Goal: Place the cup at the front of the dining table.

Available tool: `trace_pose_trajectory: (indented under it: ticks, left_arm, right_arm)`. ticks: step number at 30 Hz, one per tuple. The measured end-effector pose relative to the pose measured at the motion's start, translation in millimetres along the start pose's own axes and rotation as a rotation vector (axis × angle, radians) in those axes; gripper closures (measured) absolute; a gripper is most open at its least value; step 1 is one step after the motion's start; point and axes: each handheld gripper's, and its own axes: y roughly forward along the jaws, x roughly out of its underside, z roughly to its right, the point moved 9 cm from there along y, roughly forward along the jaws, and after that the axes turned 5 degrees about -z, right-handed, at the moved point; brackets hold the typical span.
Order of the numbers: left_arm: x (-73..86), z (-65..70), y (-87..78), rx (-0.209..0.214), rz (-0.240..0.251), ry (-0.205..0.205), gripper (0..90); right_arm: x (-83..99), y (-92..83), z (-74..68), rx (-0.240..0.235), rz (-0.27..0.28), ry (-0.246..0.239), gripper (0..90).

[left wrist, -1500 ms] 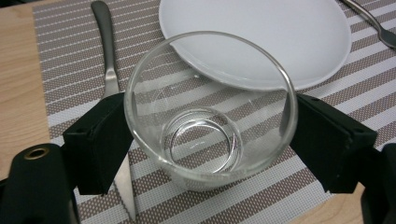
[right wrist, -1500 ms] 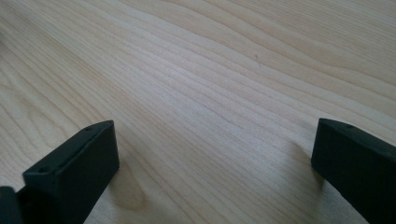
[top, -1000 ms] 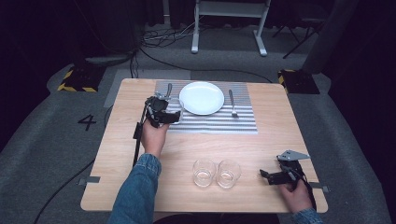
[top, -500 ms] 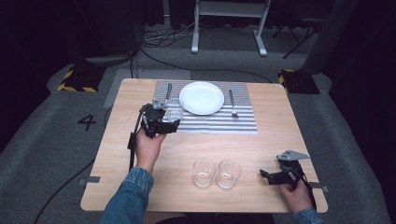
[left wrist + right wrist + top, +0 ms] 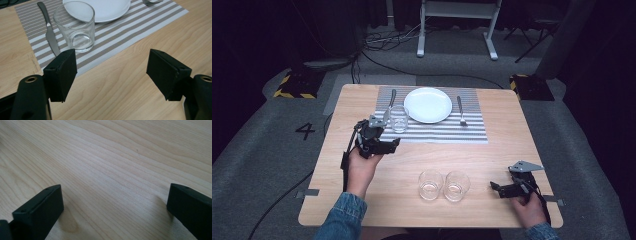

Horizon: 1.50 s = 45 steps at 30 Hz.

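Now the glass is seen upright on the striped mat, just beyond the left gripper, whose jaws are spread, nothing gripped. Right gripper released too.

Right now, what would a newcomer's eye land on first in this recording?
The striped placemat at the table's far side, set with a white plate, a knife to its left and a fork to its right. An empty glass stands on the mat's left part, just beyond the open left gripper. Two more glasses stand side by side near the front edge.
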Motion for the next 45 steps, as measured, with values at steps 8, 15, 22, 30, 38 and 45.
trace_pose_trajectory:
  ticks: [8, 15, 22, 30, 38, 45]
  left_arm:
    - [16.0, 1.6, -14.1, 0.019, -0.008, 0.005, 24.6]
    - [32.6, 1.4, -19.8, 0.026, -0.057, 0.047, 24.3]
    - [47.2, 9.0, -23.9, 0.041, -0.077, 0.06, 23.9]
    - [60.6, 15.2, -27.9, 0.058, -0.093, 0.067, 23.8]
    - [73.8, 16.5, -34.9, 0.062, -0.096, 0.063, 23.8]
    - [93.0, 14.7, -39.1, 0.064, -0.11, 0.04, 23.4]
  right_arm:
    - [0.0, 0.0, 0.0, 0.0, 0.0, 0.0, 0.8]
    - [0.0, 0.0, 0.0, 0.0, 0.0, 0.0, 0.8]
    - [-0.1, 0.1, -0.1, 0.001, 0.0, 0.001, 0.7]
    - [-0.1, 0.1, -0.1, 0.001, 0.0, 0.001, 0.7]
    - [-0.1, 0.1, -0.1, 0.001, 0.0, 0.001, 0.7]
    - [-0.1, 0.1, -0.1, 0.002, 0.0, 0.001, 0.7]
